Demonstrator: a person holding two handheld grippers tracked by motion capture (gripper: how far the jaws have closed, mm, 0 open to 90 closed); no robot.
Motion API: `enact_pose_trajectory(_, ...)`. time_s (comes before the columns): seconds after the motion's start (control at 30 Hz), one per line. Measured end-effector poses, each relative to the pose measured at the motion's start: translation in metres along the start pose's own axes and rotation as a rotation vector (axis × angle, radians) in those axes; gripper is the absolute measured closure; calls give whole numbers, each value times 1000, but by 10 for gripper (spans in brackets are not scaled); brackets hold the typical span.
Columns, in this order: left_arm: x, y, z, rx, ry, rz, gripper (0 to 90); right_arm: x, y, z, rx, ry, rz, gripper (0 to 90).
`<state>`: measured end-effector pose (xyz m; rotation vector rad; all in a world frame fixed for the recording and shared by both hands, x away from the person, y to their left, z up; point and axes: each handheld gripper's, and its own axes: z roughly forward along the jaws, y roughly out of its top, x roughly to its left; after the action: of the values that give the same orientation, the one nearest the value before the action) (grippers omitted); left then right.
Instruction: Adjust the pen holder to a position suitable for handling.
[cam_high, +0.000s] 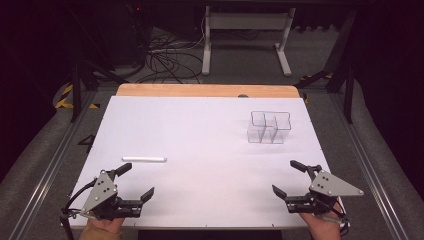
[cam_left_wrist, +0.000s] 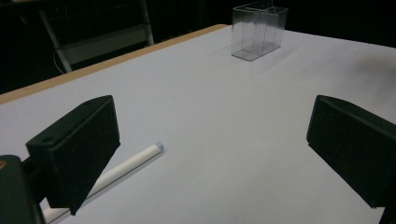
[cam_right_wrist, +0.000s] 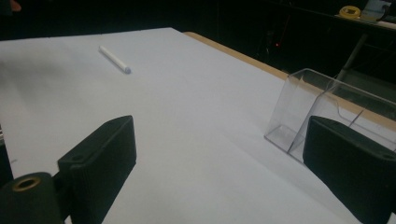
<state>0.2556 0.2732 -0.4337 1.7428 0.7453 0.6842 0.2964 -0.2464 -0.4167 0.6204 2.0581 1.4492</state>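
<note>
Grabbing the thin white stick (cam_high: 144, 159) with the wide-open, empty left gripper (cam_high: 136, 182) could roll it away; the right gripper (cam_high: 291, 177) is open and empty too.

White stick (cam_high: 144, 159), lying flat, near table's left front

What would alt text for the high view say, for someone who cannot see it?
Seen from above, a white table holds a thin white stick at the left and a clear compartment box at the far right. At the near edge a person holds the left gripper and right gripper, fingers open and empty.
</note>
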Motion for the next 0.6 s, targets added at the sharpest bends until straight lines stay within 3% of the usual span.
enact_pose_trajectory(0.6,-1,0,0,5,-2,2,36,-18,24,16,21,-10,-34,104)
